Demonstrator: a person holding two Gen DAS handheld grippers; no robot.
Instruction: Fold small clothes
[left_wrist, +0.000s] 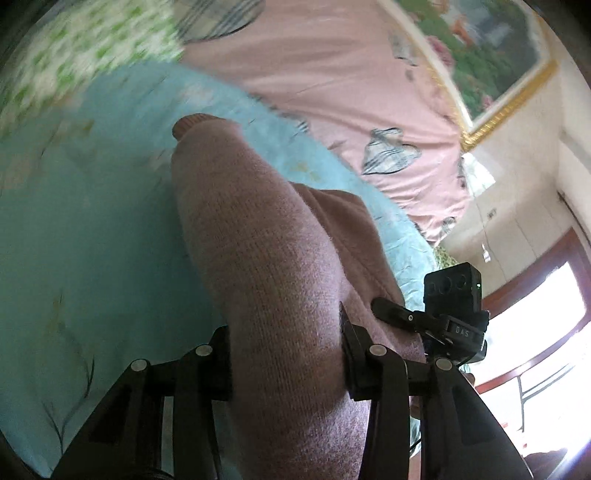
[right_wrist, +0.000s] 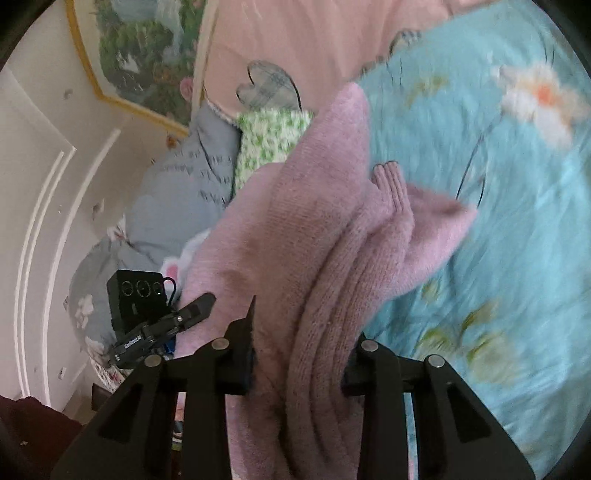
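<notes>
Left wrist view: left gripper was clamped partway on a pink knit sweater, lifted over the blue bedspread. Right wrist view: right gripper pinched bunched sweater folds, jaws narrow.

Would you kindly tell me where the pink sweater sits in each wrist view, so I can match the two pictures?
Left wrist: the pink sweater fills the centre, running from the jaws up to a cuff at upper centre-left.
Right wrist: it runs from the bottom centre, between the jaws, up to a point at upper centre, with a flap spreading right.
Shared landmark: the gold-framed picture, top right in the left view, top left in the right view.
</notes>
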